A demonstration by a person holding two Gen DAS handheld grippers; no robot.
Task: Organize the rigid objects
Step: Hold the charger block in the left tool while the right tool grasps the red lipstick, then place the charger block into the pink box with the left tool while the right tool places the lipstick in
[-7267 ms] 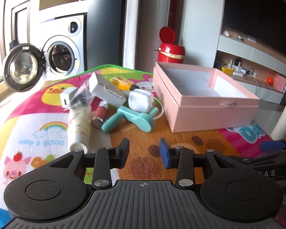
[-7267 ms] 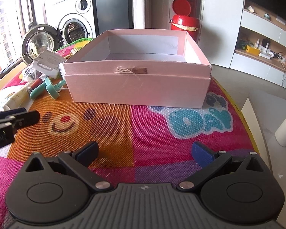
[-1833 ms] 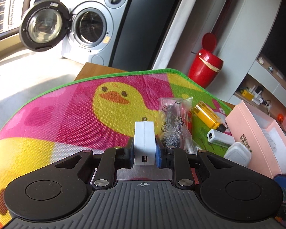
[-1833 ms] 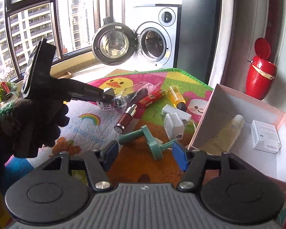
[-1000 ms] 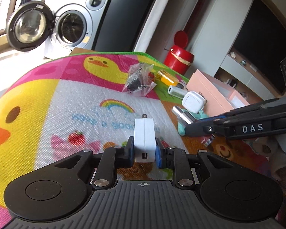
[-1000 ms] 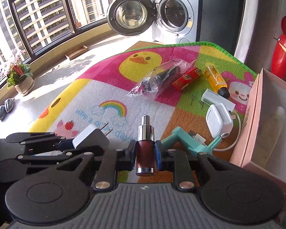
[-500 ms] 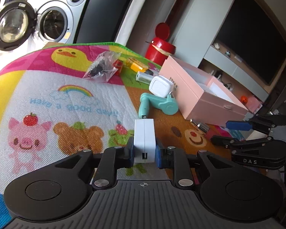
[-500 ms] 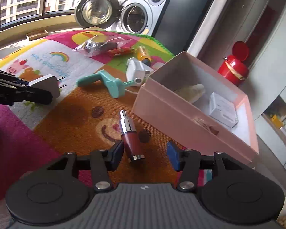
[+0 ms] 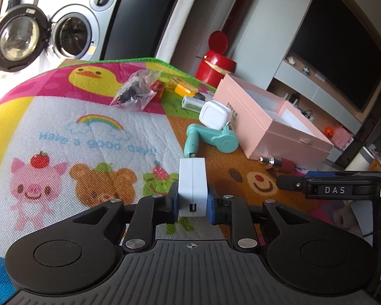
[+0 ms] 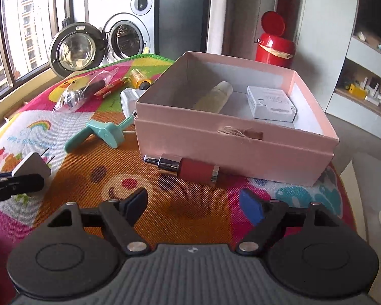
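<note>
**Left wrist view: white charger pinched, dropper bottle lying by the box**

Left wrist view shows the left tongs point(image 9: 192, 204) pressed against both sides of a white charger point(image 9: 192, 185), which stands upright between the blue pads above the cartoon play mat point(image 9: 63, 132) that covers the desk. From the right wrist view the same charger point(image 10: 31, 169) shows at the left edge with its two prongs pointing away from the tongs, held clear of the mat.

The right tongs point(image 10: 194, 207) are spread wide with nothing between them, hovering over the orange part of the mat. Just ahead of them a dark red dropper bottle point(image 10: 183, 169) lies on its side along the front wall of the pink box point(image 10: 228, 147); whether it touches the wall cannot be told. In the left wrist view the bottle point(image 9: 279, 163) lies at the near corner of the box point(image 9: 261, 132).

Inside the box rest a cream tube point(image 10: 213, 96) and a white carton point(image 10: 270, 104), side by side.

Still on the mat, left of the box: a teal hand tool point(image 10: 99, 133), a white square adapter point(image 9: 214, 115), a small white stick-shaped item point(image 9: 190, 101), a yellow bottle point(image 10: 138, 77), a red packet point(image 10: 111, 86) and a clear bag point(image 10: 81, 94) holding dark items.

Beyond the desk stand a red bin point(image 10: 275, 44) with its lid up and a washing machine point(image 10: 124, 30) with its door open.
</note>
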